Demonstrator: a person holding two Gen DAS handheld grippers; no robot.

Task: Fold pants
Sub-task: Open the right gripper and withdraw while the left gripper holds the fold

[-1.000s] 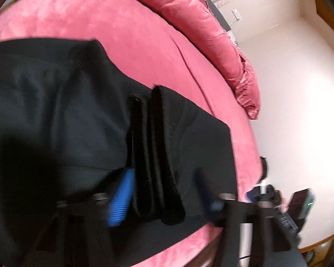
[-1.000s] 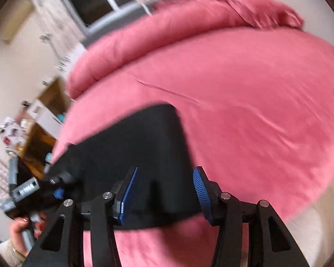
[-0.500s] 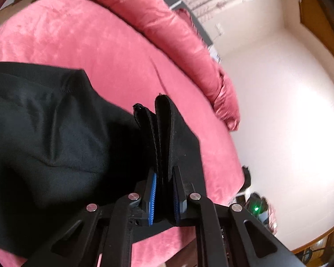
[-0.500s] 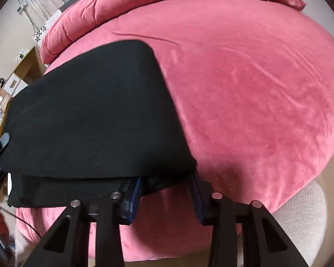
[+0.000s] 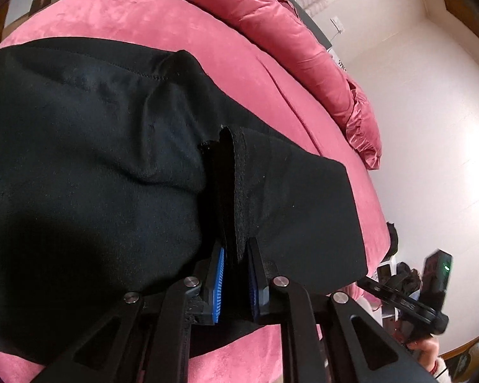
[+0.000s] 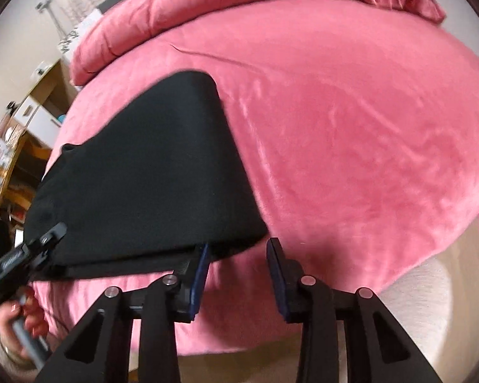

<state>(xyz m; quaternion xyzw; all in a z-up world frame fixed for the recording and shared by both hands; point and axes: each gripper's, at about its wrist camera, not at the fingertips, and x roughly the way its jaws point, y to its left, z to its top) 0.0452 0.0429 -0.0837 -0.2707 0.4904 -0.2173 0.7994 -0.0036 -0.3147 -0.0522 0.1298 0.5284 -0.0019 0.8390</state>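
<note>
The pink bed [image 6: 351,127] fills most of both frames, with a rolled pink duvet [image 5: 290,41] along its upper edge. The black pants [image 5: 95,175] lie folded on the bed, at the left and centre of the frames. The left tongs [image 5: 234,274], low in the centre, pinch a thick fold of the pants. The right tongs [image 6: 237,274] stand spread, just beside the pants' corner.

Bare pink bed [image 6: 351,121] lies open right of the black pants [image 6: 150,172], while the rolled pink duvet [image 6: 239,9] blocks its far edge.
</note>
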